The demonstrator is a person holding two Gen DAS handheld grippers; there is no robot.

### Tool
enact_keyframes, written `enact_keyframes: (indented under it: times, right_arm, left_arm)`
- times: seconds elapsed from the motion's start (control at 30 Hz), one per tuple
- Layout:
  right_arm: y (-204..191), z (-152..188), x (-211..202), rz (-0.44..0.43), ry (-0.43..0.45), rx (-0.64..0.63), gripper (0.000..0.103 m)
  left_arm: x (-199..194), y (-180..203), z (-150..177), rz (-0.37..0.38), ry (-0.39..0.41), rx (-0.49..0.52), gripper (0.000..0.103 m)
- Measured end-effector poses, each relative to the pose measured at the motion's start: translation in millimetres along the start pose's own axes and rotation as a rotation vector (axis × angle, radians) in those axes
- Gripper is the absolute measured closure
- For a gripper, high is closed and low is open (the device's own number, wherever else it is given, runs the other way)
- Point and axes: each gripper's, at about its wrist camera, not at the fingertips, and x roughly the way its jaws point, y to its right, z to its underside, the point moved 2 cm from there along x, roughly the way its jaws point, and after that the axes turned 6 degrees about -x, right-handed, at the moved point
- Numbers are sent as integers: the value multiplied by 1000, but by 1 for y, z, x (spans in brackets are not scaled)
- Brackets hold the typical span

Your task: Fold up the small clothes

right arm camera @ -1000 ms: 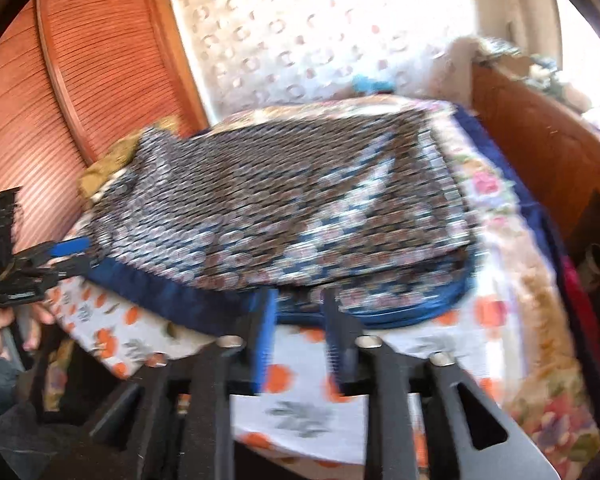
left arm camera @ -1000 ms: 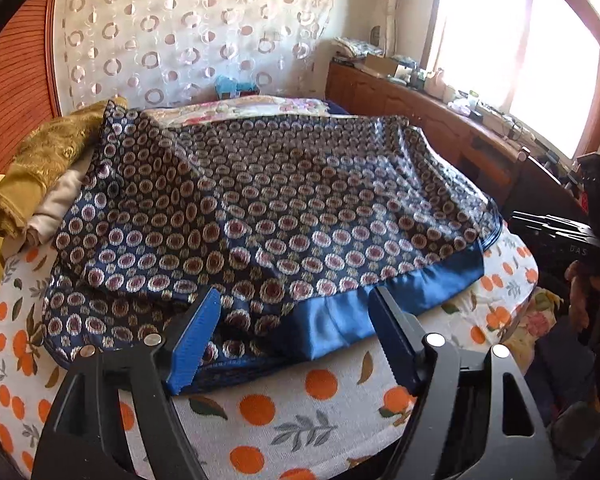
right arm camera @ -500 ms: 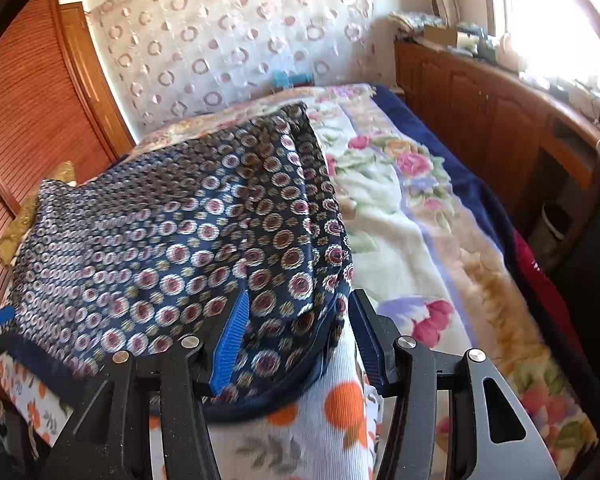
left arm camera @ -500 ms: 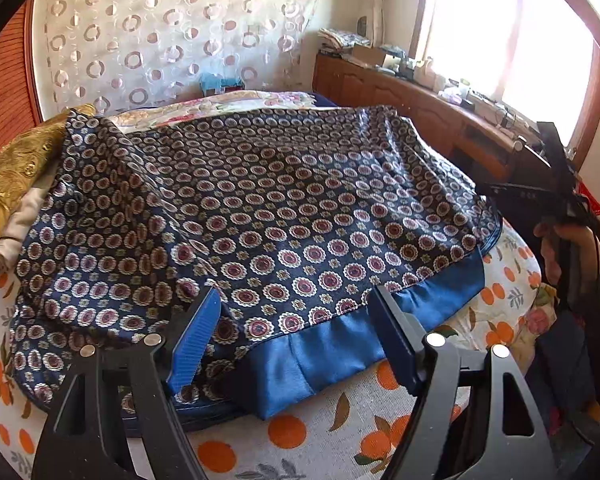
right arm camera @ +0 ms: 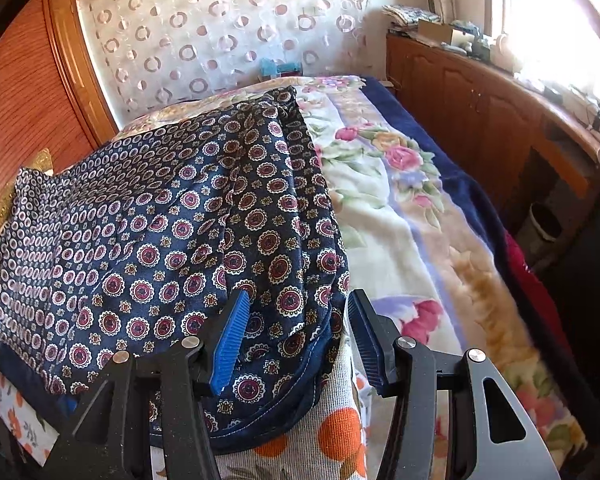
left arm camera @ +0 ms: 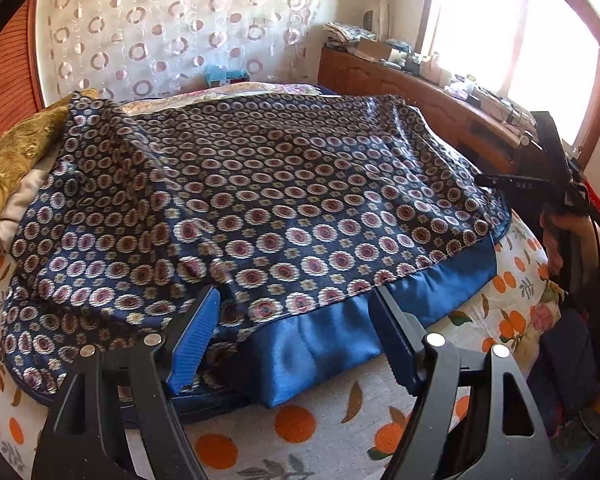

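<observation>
garment: navy patterned cloth with red-and-white medallions, spread over the bed, fills the middle of the left wrist view; in the right wrist view it takes the left half of the frame
garment hem: plain blue satin band along the near edge, lower centre of the left wrist view, lying on the orange-print cover
left claw: bottom centre of its own view, jaws wide apart, hovering over the blue band and near edge; pads not pressing on cloth
left claw pad: blue ribbed fingertip over the patterned part, lower left of centre
right claw: bottom centre of its own view, jaws apart and have just been closing; the garment's corner with its piped edge sits between them, pads not clearly pressing on it
right claw pad: blue ribbed fingertip against the cloth top, contact cannot tell
right claw, other view: black frame at right edge of the left wrist view, held by a hand
bed cover: white sheet with oranges, bottom of frame, under the garment
blanket: floral blanket, right of the garment, centre right
pile: gold fabric at left edge, just beside the garment
backdrop: circle-print curtain upper left; wooden cabinet upper right
</observation>
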Motion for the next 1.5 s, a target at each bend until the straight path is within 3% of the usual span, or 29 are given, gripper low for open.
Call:
enact_keyframes:
  times: [0.2,0.33,0.53,0.7,0.8,0.83,0.87,0.9,0.97,1.07,1.27,1.5]
  right_arm:
    - [-5,5,-5,34,23,-42,58]
    - [-8,9,-7,44,32,-70,58]
    - [-5,10,0,27,14,-58,58]
    - [-6,8,2,30,13,-66,58]
    - [-4,8,0,23,18,-66,58]
    - [-4,9,-2,16,22,-69,58]
    - [-5,10,-3,11,26,-72,58]
    - [-6,11,-4,9,30,-77,57]
    - [-8,13,-7,17,42,-86,49]
    - [-11,16,-11,4,55,-88,47]
    - [-16,23,-22,-31,84,-81,47]
    - [-14,30,-45,-68,137,-70,47]
  left_arm:
    - [-23,-36,-5,-59,68,-58,26]
    - [-35,-88,-12,-193,105,-125,26]
    - [-32,-163,-23,-336,76,-251,26]
    - [-10,-190,-23,-282,6,-326,26]
    - [-7,-190,-25,-270,13,-329,26]
    - [-7,-189,-25,-256,16,-330,33]
    - [-6,-188,-25,-255,19,-325,47]
    - [-5,-186,-26,-268,19,-315,53]
    - [-3,-184,-27,-271,12,-299,85]
    - [-3,-177,-32,-238,-7,-287,98]
    - [-29,-136,-57,-203,65,-180,99]
    - [-25,-28,-121,-70,111,7,99]
